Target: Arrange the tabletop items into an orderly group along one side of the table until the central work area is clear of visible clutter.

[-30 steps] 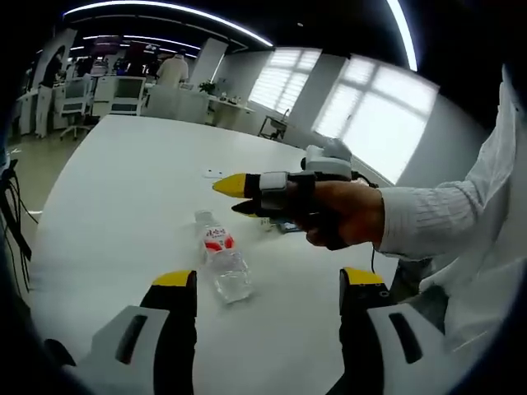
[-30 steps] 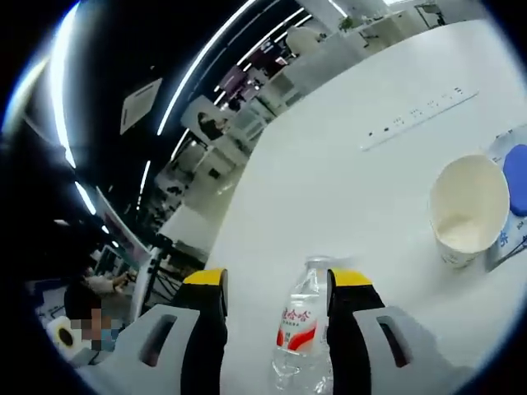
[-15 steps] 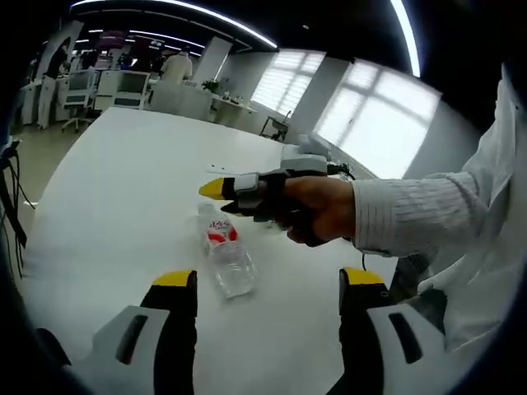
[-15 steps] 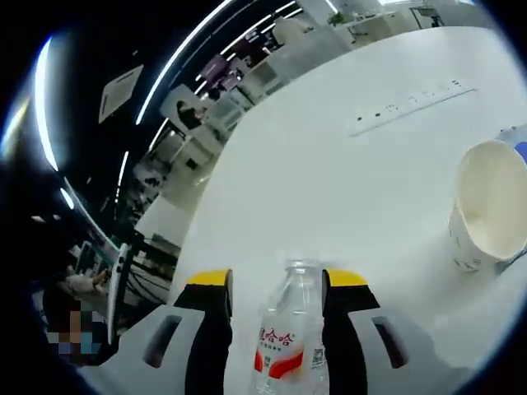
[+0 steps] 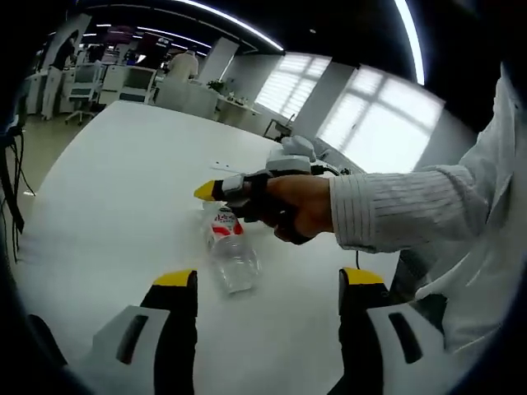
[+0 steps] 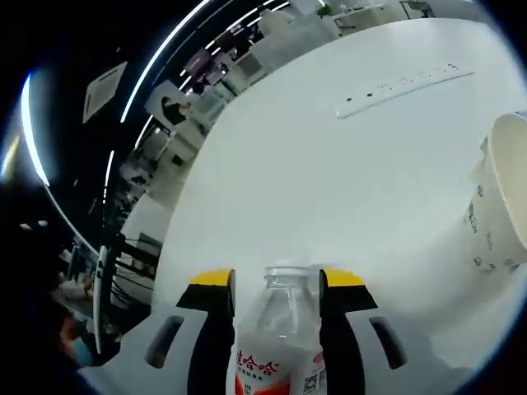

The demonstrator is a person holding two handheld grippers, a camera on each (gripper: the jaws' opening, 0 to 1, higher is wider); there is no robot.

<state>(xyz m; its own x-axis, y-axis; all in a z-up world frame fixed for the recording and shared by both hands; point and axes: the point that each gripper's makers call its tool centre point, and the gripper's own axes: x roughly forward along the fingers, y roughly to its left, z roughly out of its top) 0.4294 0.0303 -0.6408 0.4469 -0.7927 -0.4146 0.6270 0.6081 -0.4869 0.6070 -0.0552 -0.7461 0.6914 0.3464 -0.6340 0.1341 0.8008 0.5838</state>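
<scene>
In the left gripper view, the left gripper point(image 5: 263, 284) hangs with jaws wide apart above the white table point(image 5: 107, 189). A hand point(image 5: 292, 206) reaches in from the right with the right gripper point(image 5: 216, 193) over the lying bottle point(image 5: 229, 251).

In the right gripper view, the right gripper point(image 6: 276, 280) has the bottle point(image 6: 278, 346) between its jaws; whether they clamp it, I cannot tell. A paper cup point(image 6: 498, 197) stands near.

Clear glossy plastic bottle point(image 6: 277, 346), matt paper cup point(image 6: 498, 197), smooth matt white table point(image 6: 354, 173)

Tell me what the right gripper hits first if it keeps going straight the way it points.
The right gripper would meet the water bottle, already lying between its jaws. Beyond the bottle's cap, probably just bare white table; the paper cup sits off to the side.
</scene>
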